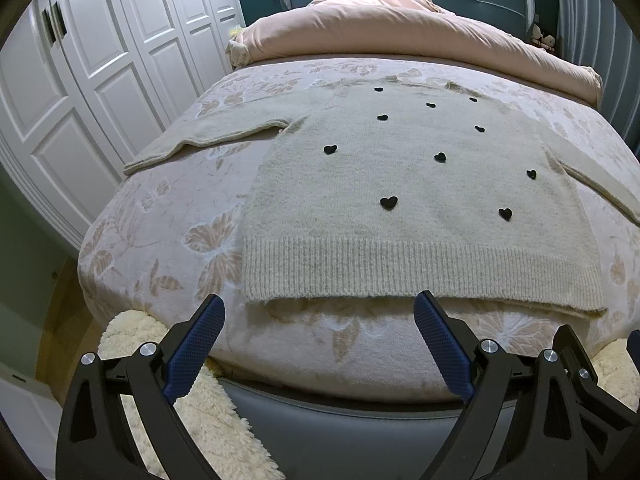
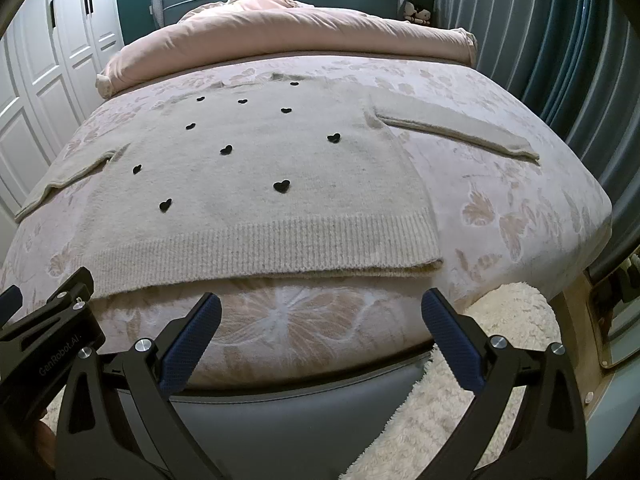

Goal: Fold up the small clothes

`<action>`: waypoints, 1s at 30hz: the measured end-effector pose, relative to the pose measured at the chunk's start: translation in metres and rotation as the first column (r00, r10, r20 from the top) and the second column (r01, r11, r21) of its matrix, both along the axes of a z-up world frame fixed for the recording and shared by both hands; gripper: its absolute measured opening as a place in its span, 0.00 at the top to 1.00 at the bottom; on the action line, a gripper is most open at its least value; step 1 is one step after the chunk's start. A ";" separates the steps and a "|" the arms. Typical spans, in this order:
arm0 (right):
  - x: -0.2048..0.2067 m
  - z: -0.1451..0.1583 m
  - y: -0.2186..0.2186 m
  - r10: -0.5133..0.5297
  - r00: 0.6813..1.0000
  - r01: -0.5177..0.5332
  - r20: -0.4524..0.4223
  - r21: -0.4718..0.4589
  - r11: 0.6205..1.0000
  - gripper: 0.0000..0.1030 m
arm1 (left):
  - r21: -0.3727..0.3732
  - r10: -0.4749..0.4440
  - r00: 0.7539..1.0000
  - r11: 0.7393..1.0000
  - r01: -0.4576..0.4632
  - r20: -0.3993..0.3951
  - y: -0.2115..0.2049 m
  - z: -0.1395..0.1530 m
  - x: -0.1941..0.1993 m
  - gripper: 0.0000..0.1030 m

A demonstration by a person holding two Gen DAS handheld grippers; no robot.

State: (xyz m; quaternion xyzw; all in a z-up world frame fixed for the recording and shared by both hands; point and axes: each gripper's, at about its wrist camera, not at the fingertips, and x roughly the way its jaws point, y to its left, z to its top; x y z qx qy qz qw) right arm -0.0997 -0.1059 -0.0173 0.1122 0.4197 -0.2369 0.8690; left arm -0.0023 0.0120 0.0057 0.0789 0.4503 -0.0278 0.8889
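Lying flat with both sleeves spread out to left and right, the heart-dotted sweater [image 1: 404, 184] sits ready for folding on the bed [image 1: 160, 216], while the left gripper [image 1: 320, 318] and right gripper [image 2: 322, 312] hover near its ribbed hem, fingers wide apart, gripping nothing.

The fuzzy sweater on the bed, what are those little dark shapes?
Small black hearts scattered across the cream knitted sweater, clearest in the left wrist view.
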 end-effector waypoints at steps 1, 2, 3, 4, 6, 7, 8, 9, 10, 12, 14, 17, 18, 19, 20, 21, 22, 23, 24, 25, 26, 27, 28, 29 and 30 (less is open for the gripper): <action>-0.001 0.000 0.000 0.000 1.000 0.000 0.000 0.000 1.000 0.05 | -0.002 0.001 1.000 1.000 -0.001 -0.001 -0.001 0.000 0.000 0.11; 0.000 0.000 0.000 -0.001 1.000 0.001 -0.001 0.001 1.000 0.05 | -0.002 0.001 1.000 1.000 -0.001 -0.001 -0.001 0.000 0.000 0.11; -0.001 -0.001 0.000 -0.001 1.000 0.001 -0.001 0.001 1.000 0.05 | -0.002 0.001 1.000 1.000 -0.001 -0.001 0.000 0.000 0.000 0.11; 0.000 0.000 0.000 -0.001 1.000 0.001 -0.001 0.001 1.000 0.05 | -0.001 0.000 1.000 1.000 0.000 -0.001 -0.001 0.000 0.000 0.11; 0.000 0.000 0.000 -0.001 1.000 0.001 -0.001 0.001 1.000 0.05 | -0.001 -0.001 1.000 1.000 0.001 -0.001 -0.001 0.000 0.000 0.11; 0.000 0.000 0.000 -0.001 1.000 0.001 -0.001 0.001 1.000 0.05 | -0.001 0.000 1.000 1.000 0.000 -0.001 -0.001 0.000 0.000 0.11; -0.001 -0.001 0.000 -0.001 1.000 0.001 -0.002 0.002 1.000 0.05 | 0.000 0.000 1.000 1.000 0.000 0.000 -0.001 0.000 0.000 0.11; -0.001 -0.001 0.000 -0.002 1.000 0.002 -0.003 0.002 1.000 0.05 | 0.002 -0.001 1.000 1.000 0.001 0.001 0.000 0.000 0.000 0.11; 0.000 -0.002 0.000 -0.004 1.000 0.004 -0.005 0.003 1.000 0.05 | 0.002 0.000 1.000 1.000 0.000 0.001 -0.001 0.000 0.000 0.11; -0.001 -0.003 -0.001 -0.004 1.000 0.004 -0.005 0.005 1.000 0.05 | 0.002 0.000 1.000 1.000 0.000 -0.001 0.001 0.000 0.000 0.11; -0.001 -0.004 -0.001 -0.005 1.000 0.005 -0.006 0.005 1.000 0.05 | 0.002 0.000 1.000 1.000 0.000 -0.001 0.000 0.000 -0.001 0.12; -0.002 -0.006 -0.001 -0.007 1.000 0.007 -0.010 0.008 1.000 0.05 | 0.004 0.000 1.000 1.000 0.000 0.000 0.000 -0.001 -0.001 0.12; -0.003 -0.008 -0.001 -0.007 1.000 0.008 -0.010 0.008 1.000 0.05 | 0.003 0.000 1.000 1.000 0.000 -0.001 0.001 -0.001 -0.001 0.12; -0.002 -0.007 -0.001 -0.008 1.000 0.008 -0.011 0.008 1.000 0.05 | 0.003 0.001 1.000 1.000 -0.001 -0.001 0.000 -0.001 -0.001 0.12; -0.002 -0.007 -0.001 -0.007 1.000 0.008 -0.012 0.008 1.000 0.05 | 0.003 0.000 1.000 1.000 0.000 -0.002 0.001 -0.001 -0.001 0.12; -0.001 -0.007 -0.001 -0.008 1.000 0.008 -0.014 0.010 1.000 0.05 | 0.004 0.001 1.000 1.000 -0.001 -0.003 0.002 -0.002 -0.002 0.12; -0.002 -0.009 -0.001 -0.008 1.000 0.009 -0.015 0.011 1.000 0.05 | 0.005 0.001 1.000 1.000 -0.001 -0.004 0.003 -0.003 -0.002 0.12; -0.001 -0.009 -0.001 -0.010 1.000 0.010 -0.018 0.013 1.000 0.05 | 0.006 0.001 1.000 1.000 -0.001 -0.006 0.004 -0.004 -0.002 0.12; -0.001 -0.008 -0.001 -0.010 1.000 0.011 -0.021 0.015 1.000 0.05 | 0.006 0.001 1.000 1.000 -0.001 -0.007 0.003 -0.004 -0.002 0.12; 0.001 -0.008 -0.002 -0.011 1.000 0.011 -0.024 0.016 1.000 0.05 | 0.007 0.001 1.000 1.000 0.000 -0.009 0.004 -0.006 -0.001 0.12; 0.000 -0.009 -0.002 -0.011 1.000 0.011 -0.026 0.015 1.000 0.05 | 0.008 0.000 1.000 1.000 0.000 -0.011 0.004 -0.007 -0.001 0.12; 0.002 -0.009 -0.002 -0.012 0.999 0.012 -0.030 0.018 1.000 0.05 | 0.008 0.000 1.000 1.000 0.000 -0.013 0.006 -0.008 -0.001 0.12; 0.002 -0.009 -0.002 -0.013 0.999 0.013 -0.032 0.019 1.000 0.05 | 0.011 0.000 1.000 1.000 0.000 -0.016 0.003 -0.009 -0.001 0.12; 0.002 -0.010 -0.002 -0.013 0.999 0.014 -0.033 0.020 1.000 0.05 | 0.012 0.000 1.000 1.000 0.001 -0.017 0.004 -0.010 -0.001 0.12; 0.003 -0.010 -0.002 -0.013 0.999 0.014 -0.035 0.021 1.000 0.05 | 0.014 0.000 1.000 1.000 0.001 -0.018 0.003 -0.010 0.000 0.12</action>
